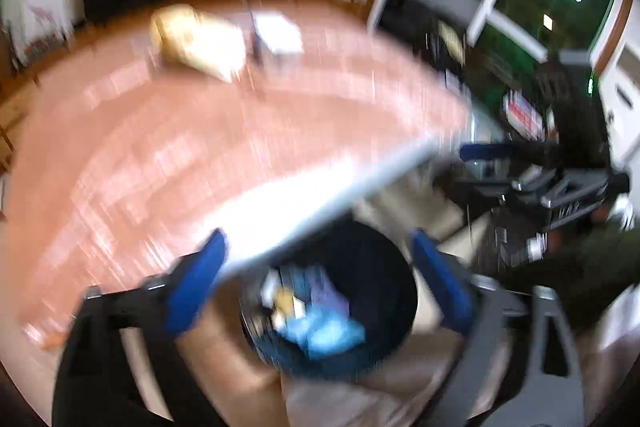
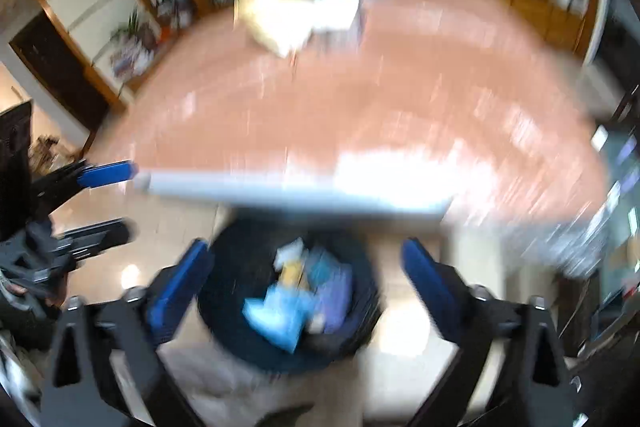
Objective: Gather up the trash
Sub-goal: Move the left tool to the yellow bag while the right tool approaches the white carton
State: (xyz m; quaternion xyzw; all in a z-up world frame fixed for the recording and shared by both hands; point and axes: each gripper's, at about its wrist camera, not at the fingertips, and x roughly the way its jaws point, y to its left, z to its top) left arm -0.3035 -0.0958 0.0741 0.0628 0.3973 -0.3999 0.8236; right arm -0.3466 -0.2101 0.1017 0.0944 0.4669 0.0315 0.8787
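Both views are smeared by motion. A dark round bin [image 1: 384,263] [image 2: 224,295] stands on the floor below the table edge. Inside it lie blue trash [image 1: 332,335] [image 2: 276,311], a purple piece and some white and yellow scraps. My left gripper [image 1: 320,279] hangs above the bin, its blue pads wide apart with nothing between them. My right gripper [image 2: 306,267] also hangs over the bin, open and empty. Each gripper shows at the edge of the other's view: the right gripper [image 1: 504,167] and the left gripper [image 2: 120,201].
A table with a reddish-pink cloth [image 1: 200,147] [image 2: 360,99] fills the middle of both views, its pale front edge just above the bin. At its far side lie a yellowish crumpled thing [image 1: 192,39] [image 2: 272,19] and a white box [image 1: 280,35] [image 2: 340,11]. Shelves and windows lie beyond.
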